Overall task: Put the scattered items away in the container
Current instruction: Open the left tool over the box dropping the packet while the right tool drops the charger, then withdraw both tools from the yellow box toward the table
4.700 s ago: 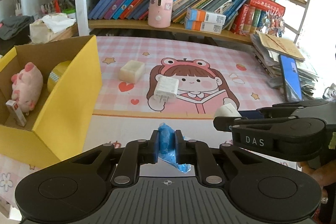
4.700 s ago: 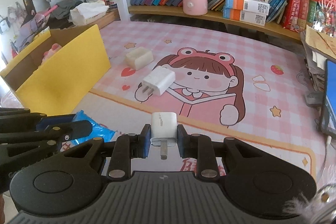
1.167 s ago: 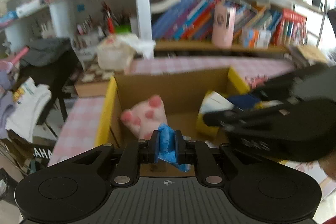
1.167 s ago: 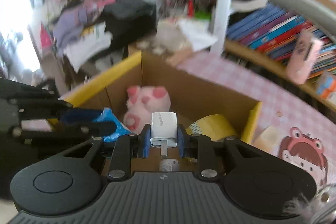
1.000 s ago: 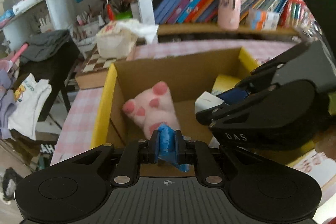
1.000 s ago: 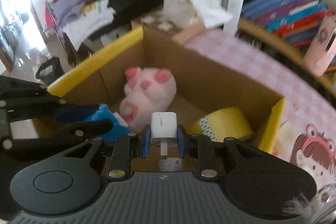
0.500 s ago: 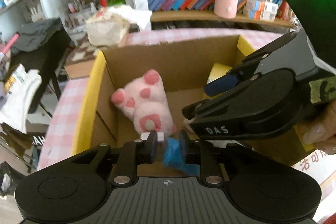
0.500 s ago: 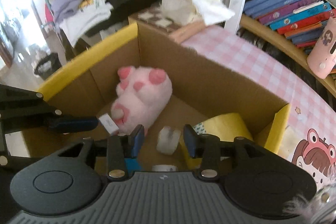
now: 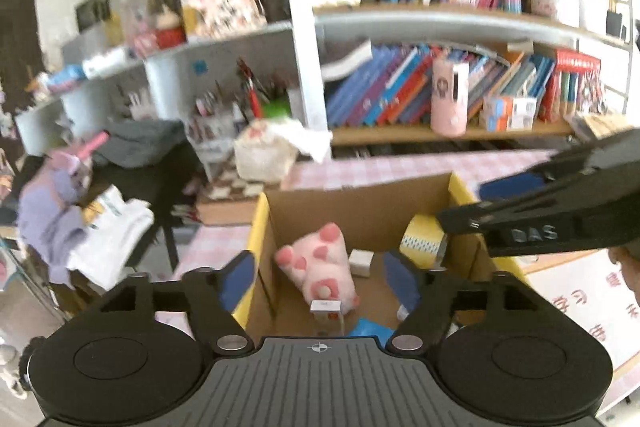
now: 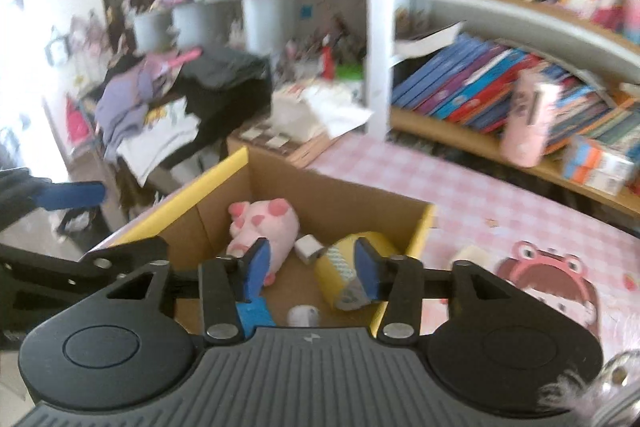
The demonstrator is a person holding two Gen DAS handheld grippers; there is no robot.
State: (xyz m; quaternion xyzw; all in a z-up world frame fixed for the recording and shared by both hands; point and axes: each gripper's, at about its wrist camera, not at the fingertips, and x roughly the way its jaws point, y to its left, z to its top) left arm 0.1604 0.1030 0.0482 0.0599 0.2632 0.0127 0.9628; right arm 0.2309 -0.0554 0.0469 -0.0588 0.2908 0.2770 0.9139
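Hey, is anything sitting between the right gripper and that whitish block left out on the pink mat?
Yes. From the right gripper, whose empty jaws are opening above the box, the yellow box wall stands between it and the whitish block on the pink mat. The roll of yellow tape also lies inside against that wall.

Tally for the one cardboard box [image 10: 328, 195] and its surroundings

Inside: one pink plush toy [image 10: 264, 223], one yellow tape roll [image 10: 340, 267], one blue wrapper [image 9: 370, 330], one small labelled stick box [image 9: 326, 307], two small white pieces (one a cube [image 10: 308, 247] just beside the plush, the other [image 10: 303, 315] low at the near edge, too blurred to name). On the pink mat [image 10: 480, 203]: one cream block [image 10: 470, 254]. On the shelf behind: one pink cylinder [image 9: 450, 95], books too blurred to count.
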